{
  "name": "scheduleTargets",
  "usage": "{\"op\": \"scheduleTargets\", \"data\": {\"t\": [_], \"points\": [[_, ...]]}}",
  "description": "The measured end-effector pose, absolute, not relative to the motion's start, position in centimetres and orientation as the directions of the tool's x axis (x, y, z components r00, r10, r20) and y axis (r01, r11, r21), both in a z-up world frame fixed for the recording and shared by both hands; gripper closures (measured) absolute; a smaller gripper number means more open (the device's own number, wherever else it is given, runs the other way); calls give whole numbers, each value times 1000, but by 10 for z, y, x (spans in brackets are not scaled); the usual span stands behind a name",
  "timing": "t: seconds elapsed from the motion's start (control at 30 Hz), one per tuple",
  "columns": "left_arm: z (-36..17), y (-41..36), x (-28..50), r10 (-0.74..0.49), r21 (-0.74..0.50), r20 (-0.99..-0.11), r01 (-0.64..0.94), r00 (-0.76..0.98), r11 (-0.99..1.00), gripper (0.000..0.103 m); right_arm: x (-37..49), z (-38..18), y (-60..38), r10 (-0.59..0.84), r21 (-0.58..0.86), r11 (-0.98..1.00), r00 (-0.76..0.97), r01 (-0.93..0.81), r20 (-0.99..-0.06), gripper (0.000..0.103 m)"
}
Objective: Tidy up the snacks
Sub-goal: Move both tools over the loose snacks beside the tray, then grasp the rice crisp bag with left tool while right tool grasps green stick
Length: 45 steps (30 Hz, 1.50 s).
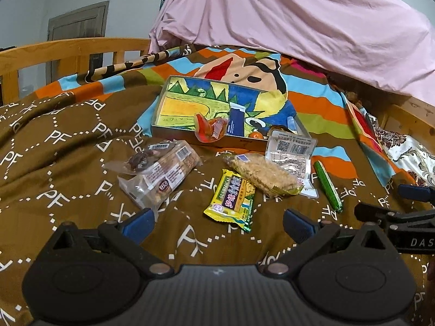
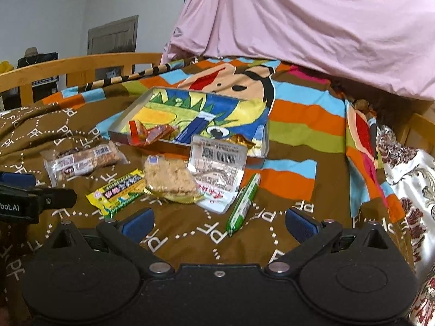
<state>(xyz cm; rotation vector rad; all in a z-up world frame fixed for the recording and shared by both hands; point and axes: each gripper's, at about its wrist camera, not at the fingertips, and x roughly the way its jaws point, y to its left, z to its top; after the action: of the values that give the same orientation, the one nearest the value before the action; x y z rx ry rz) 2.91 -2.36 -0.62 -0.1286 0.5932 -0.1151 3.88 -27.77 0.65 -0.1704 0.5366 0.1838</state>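
A shallow box with a colourful drawing inside [image 1: 190, 103] [image 2: 152, 100] lies on the bed and holds a red wrapper [image 1: 209, 127] [image 2: 148, 133] and a blue packet [image 1: 236, 121] [image 2: 194, 129]. In front of it lie a clear biscuit pack [image 1: 160, 174] [image 2: 84, 160], a yellow bar [image 1: 231, 198] [image 2: 117, 190], a crumbly cake in clear wrap [image 1: 265, 174] [image 2: 170, 176], a white sachet [image 1: 292, 153] [image 2: 217, 168] and a green stick [image 1: 327, 186] [image 2: 243, 201]. My left gripper [image 1: 217, 224] is open above the yellow bar. My right gripper [image 2: 218, 224] is open near the green stick.
The brown patterned blanket [image 1: 68, 163] [image 2: 190, 239] covers the bed. A pink sheet [image 1: 299, 21] [image 2: 312, 21] hangs behind the box. A wooden bed rail [image 1: 68, 51] [image 2: 81, 65] runs along the back left. The other gripper shows at each view's side edge [image 1: 402, 217] [image 2: 27, 201].
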Motion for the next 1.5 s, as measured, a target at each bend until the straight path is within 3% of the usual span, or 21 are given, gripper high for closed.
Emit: {"op": "scheduleTargets", "data": {"t": [0.57, 0.97, 1.27, 1.5], "points": [[-13, -35, 34, -140, -141, -577, 71, 805, 988, 1, 48, 4, -287, 79, -104, 981, 832, -162, -549, 1], [-11, -48, 57, -148, -128, -577, 90, 803, 988, 1, 61, 4, -300, 85, -63, 989, 861, -135, -501, 1], [-5, -63, 98, -239, -157, -549, 182, 801, 971, 1, 83, 1, -300, 108, -127, 976, 903, -175, -417, 1], [-11, -69, 146, -314, -251, -600, 200, 736, 947, 1, 109, -21, -305, 105, -144, 970, 869, -197, -483, 6]]}}
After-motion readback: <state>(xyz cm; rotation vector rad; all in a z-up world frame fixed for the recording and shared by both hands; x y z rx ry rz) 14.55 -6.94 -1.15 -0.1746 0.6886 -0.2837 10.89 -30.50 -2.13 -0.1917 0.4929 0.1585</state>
